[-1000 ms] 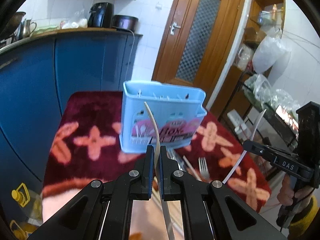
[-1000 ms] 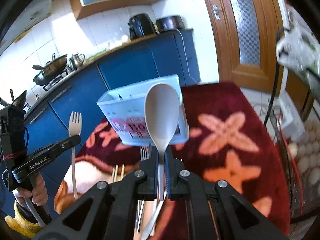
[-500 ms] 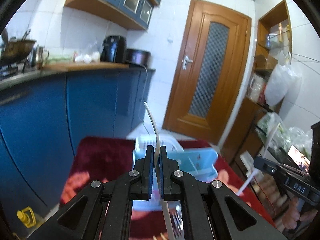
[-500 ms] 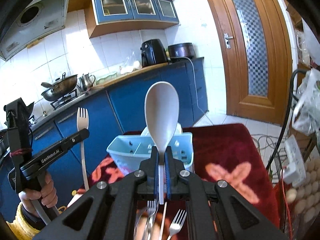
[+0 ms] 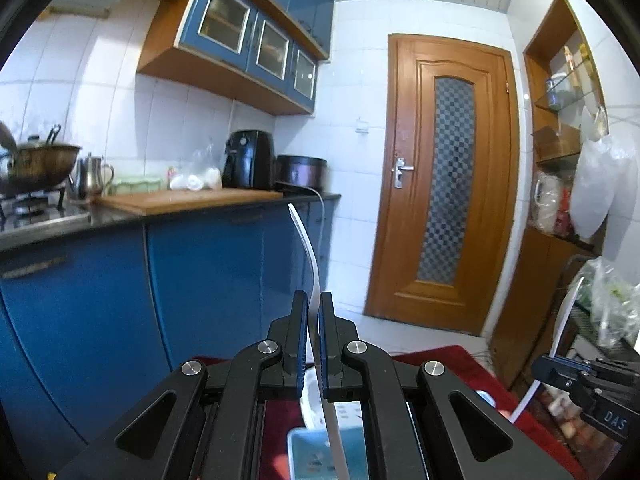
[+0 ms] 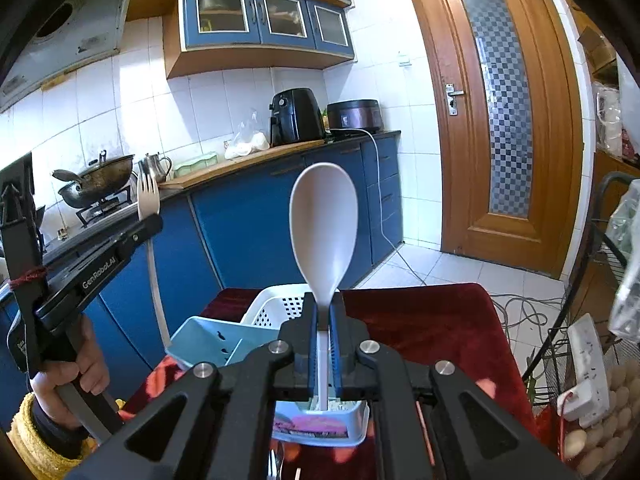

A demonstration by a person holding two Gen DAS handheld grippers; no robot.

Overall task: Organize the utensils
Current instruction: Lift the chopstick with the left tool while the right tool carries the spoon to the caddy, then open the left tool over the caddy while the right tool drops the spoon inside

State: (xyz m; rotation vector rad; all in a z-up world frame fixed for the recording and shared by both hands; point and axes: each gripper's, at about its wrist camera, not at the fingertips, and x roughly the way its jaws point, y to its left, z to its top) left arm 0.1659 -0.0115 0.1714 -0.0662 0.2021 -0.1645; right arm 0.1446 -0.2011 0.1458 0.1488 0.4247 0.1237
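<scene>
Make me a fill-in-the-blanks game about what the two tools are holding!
1. The right tool is shut on a white ____.
2. The left tool is shut on a ____, seen edge-on here.
3. Just below both tools stands a light ____ utensil holder.
4. Behind that holder sits a ____ perforated basket.

Missing words: spoon, fork, blue, white
</scene>
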